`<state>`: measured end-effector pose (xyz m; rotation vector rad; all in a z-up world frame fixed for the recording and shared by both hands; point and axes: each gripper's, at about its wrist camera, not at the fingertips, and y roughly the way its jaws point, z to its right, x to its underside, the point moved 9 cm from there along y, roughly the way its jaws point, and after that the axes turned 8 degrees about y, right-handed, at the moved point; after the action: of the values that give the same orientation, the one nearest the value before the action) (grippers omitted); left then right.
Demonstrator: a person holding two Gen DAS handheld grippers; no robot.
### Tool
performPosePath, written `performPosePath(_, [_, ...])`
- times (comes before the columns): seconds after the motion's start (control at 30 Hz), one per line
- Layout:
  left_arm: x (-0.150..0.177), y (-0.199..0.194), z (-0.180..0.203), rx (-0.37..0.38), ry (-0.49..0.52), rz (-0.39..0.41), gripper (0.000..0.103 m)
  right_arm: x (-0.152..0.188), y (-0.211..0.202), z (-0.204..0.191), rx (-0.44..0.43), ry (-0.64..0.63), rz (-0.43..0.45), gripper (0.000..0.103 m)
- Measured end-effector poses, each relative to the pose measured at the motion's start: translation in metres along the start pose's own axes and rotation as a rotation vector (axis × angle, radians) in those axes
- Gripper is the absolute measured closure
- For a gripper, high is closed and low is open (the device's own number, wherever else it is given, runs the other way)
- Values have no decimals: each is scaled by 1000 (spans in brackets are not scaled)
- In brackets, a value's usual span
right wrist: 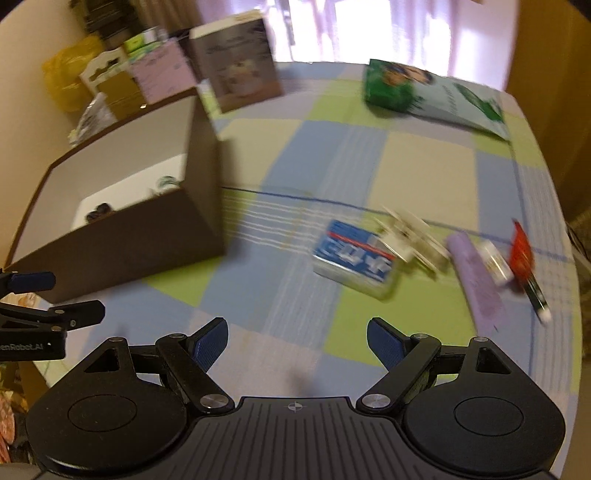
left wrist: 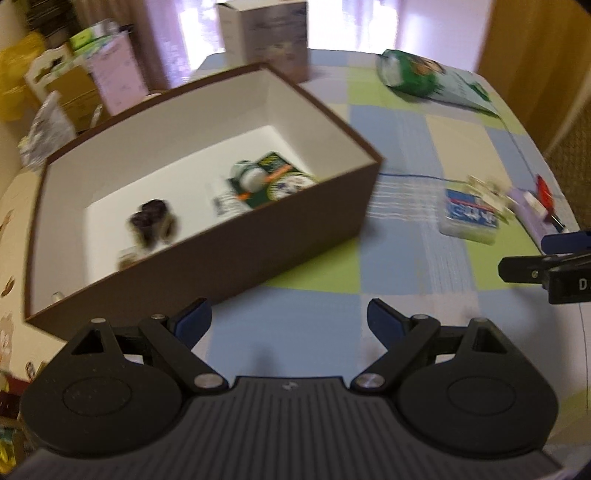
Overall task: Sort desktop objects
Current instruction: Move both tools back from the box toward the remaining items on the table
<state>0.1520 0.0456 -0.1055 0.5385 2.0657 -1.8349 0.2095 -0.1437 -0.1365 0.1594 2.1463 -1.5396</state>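
A brown box (left wrist: 295,225) (right wrist: 122,236) with a white inside stands on the table's left. In it lie dark batteries (left wrist: 151,223), a white bottle (left wrist: 249,177) and a green packet (left wrist: 280,177). To its right on the checked cloth lie a blue-and-white pack (left wrist: 467,216) (right wrist: 356,256), a white clip-like piece (right wrist: 410,236), a lilac tube (right wrist: 476,277) and a red-capped pen (right wrist: 524,262). My left gripper (left wrist: 290,321) is open and empty in front of the box. My right gripper (right wrist: 297,341) is open and empty, short of the pack.
A green bag (left wrist: 410,74) (right wrist: 391,86) with a pale leaflet lies at the far right of the table. A tall carton (left wrist: 266,35) (right wrist: 236,62) stands behind the box. Cluttered boxes and a yellow bag sit off the table at far left.
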Motion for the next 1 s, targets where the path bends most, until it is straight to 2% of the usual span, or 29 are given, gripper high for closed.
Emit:
performPosePath(0.33, [-14, 17, 50, 88, 121, -6, 14, 20, -9, 65, 66, 130, 6, 15])
performPosePath(0.73, [-37, 38, 116, 216, 355, 50, 17, 30, -18, 140, 160, 207, 46, 15])
performPosePath(1.0, [-59, 58, 161, 312, 601, 113, 17, 35, -18, 184, 195, 263, 32, 15])
